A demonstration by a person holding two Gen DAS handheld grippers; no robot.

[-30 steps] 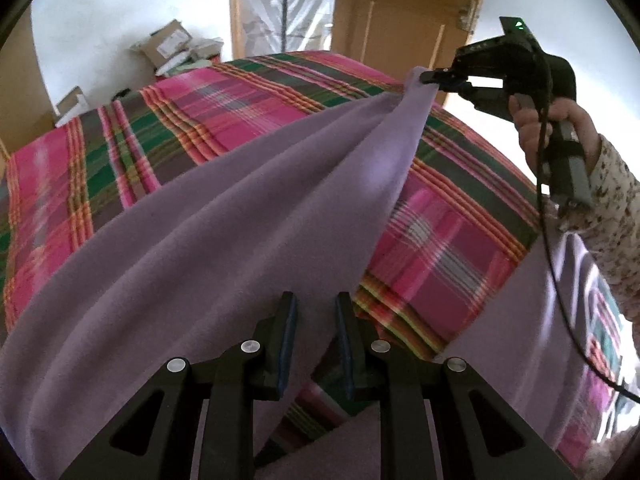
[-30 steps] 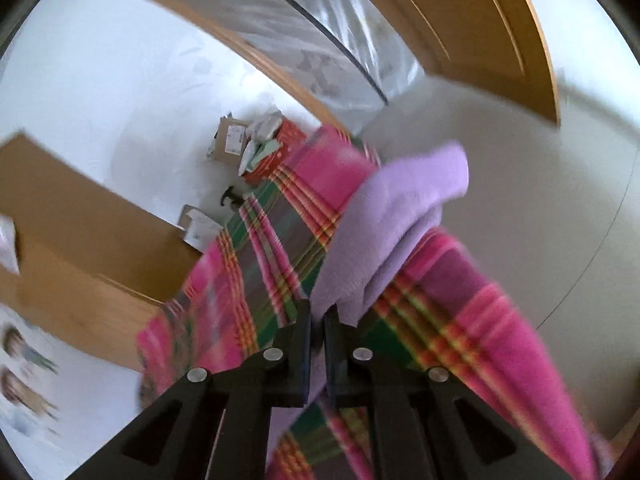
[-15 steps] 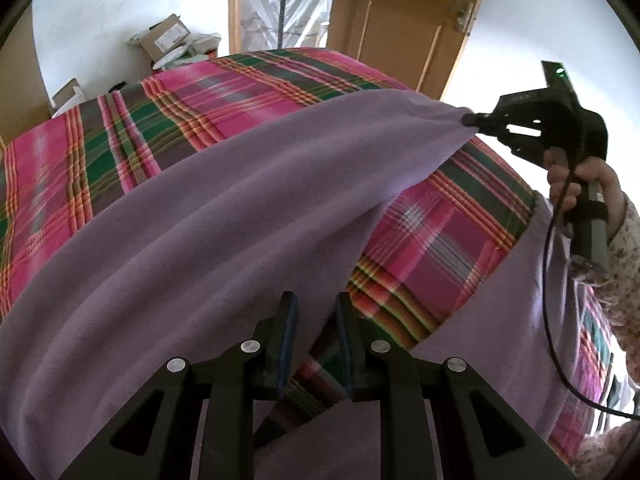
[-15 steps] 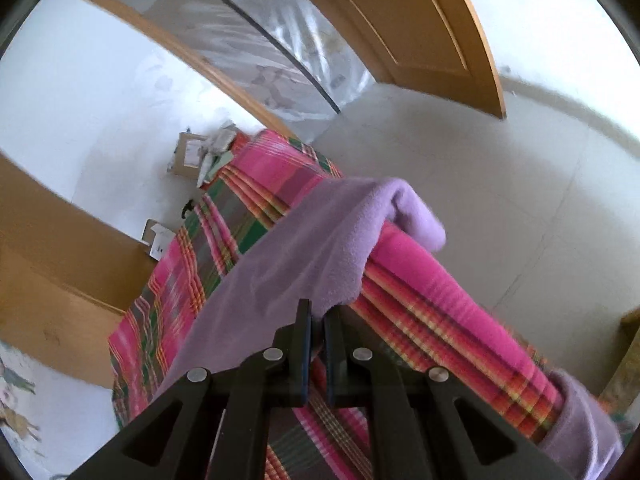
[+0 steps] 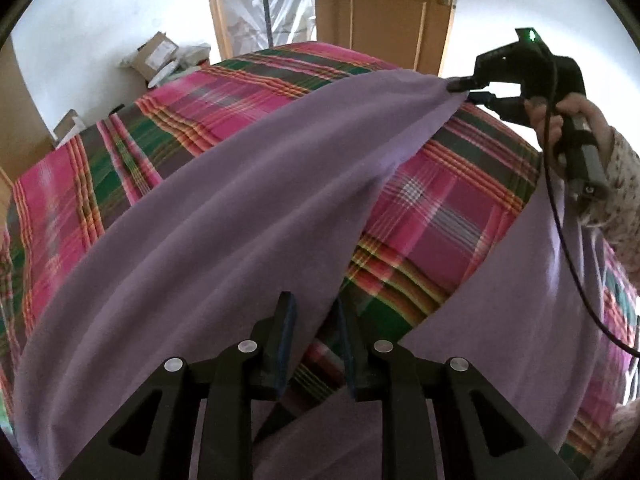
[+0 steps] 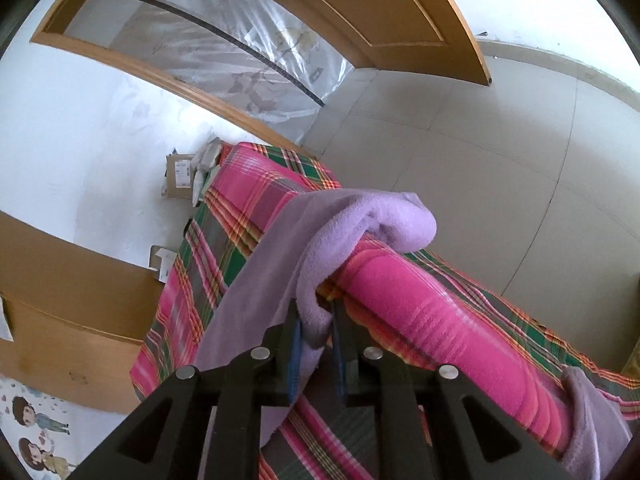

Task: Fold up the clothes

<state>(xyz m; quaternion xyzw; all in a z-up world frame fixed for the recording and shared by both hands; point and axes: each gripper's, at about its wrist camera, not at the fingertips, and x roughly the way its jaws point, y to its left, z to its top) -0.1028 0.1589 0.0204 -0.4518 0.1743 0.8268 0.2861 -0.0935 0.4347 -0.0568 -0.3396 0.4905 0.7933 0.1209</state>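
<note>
1. The lilac garment (image 5: 224,216) is lifted off the plaid bed cover (image 5: 448,204), stretched as a taut band between the two tools.
2. Left gripper (image 5: 311,344), near edge of the bed: fingers narrowly parted. An edge of the cloth drops between them, but whether it is pinched I cannot tell.
3. Right gripper (image 5: 466,90), far right: fingers clamped on the other corner. Its own camera shows fleece bunched between the blue pads (image 6: 295,340).
4. Key relation: the garment's long axis runs near-left to far-right, gripper to gripper.
5. My read: the right hand (image 5: 560,120) holds the travelling corner, so it folds towards the left.
</note>
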